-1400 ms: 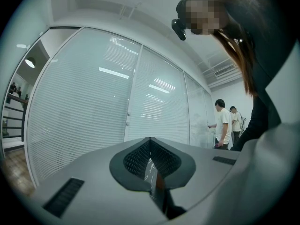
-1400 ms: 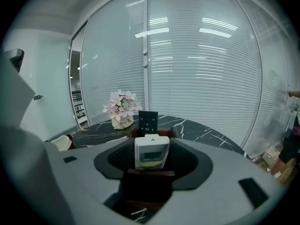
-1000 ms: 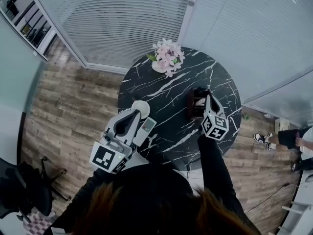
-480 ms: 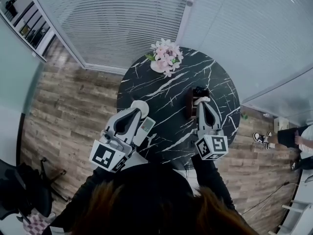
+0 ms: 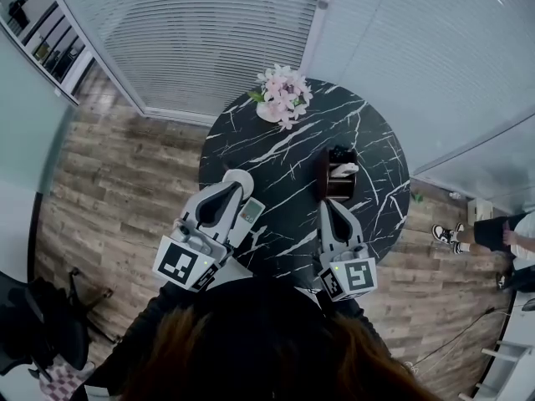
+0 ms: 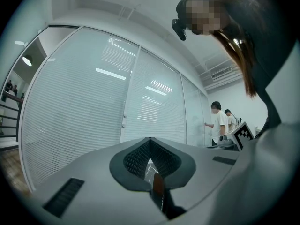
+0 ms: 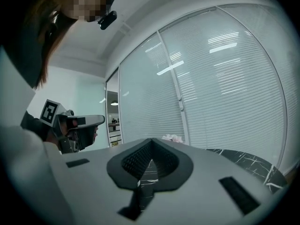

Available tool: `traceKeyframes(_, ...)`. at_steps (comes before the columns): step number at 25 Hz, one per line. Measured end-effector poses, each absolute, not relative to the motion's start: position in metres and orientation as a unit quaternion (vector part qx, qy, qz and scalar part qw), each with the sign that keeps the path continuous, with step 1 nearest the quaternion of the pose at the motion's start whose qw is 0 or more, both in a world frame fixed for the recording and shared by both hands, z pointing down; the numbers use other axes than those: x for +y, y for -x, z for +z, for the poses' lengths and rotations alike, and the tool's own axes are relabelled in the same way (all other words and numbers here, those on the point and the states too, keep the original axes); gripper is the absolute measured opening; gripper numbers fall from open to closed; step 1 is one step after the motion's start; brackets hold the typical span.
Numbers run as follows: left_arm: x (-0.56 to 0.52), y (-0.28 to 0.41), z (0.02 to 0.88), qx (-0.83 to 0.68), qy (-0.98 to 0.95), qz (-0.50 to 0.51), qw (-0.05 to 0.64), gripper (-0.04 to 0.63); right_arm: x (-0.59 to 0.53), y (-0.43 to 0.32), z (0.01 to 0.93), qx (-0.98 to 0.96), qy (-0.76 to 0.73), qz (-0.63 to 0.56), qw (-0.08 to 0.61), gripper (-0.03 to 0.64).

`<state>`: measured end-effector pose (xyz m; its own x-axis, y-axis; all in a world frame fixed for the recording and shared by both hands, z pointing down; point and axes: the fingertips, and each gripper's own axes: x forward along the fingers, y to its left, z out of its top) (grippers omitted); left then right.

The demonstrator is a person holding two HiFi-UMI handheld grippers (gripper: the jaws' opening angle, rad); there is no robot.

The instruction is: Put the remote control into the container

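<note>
A dark open container (image 5: 328, 176) stands on the right half of the round black marble table (image 5: 284, 153). A white remote control (image 5: 346, 170) lies in its top. My right gripper (image 5: 327, 205) is shut and empty. It hangs just short of the container, on the side nearer me. A second white remote (image 5: 249, 215) lies on the table beside my left gripper (image 5: 235, 184), which is shut and holds nothing. Both gripper views look level across the room, each with its jaws together: left gripper (image 6: 150, 143), right gripper (image 7: 151, 144).
A pot of pink flowers (image 5: 282, 94) stands at the table's far edge. A small white round dish (image 5: 241, 176) lies under the left gripper's tip. Blinds and glass walls ring the table. A seated person's shoes (image 5: 447, 236) are on the wooden floor at right.
My right gripper has drawn back from the container toward me and to the left, empty. The white remote stays in the container. The left gripper has not moved.
</note>
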<state>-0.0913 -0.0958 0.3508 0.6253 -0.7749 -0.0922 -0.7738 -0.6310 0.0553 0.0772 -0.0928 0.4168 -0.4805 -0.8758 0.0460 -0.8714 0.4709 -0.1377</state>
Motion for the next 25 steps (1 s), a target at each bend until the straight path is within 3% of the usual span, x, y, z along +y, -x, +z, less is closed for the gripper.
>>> traceKeyframes(15,-0.094,0.097,0.352,-0.443,-0.895,-0.056,0.003,0.008,-0.082,-0.048,0.439,0.881,0.467,-0.082,-0.007,0.017)
traceKeyframes(25,-0.091,0.101,0.351,-0.449,-0.892,-0.054,-0.001,0.008,-0.084,-0.003,0.509,0.906,0.389,-0.135,-0.092,0.017)
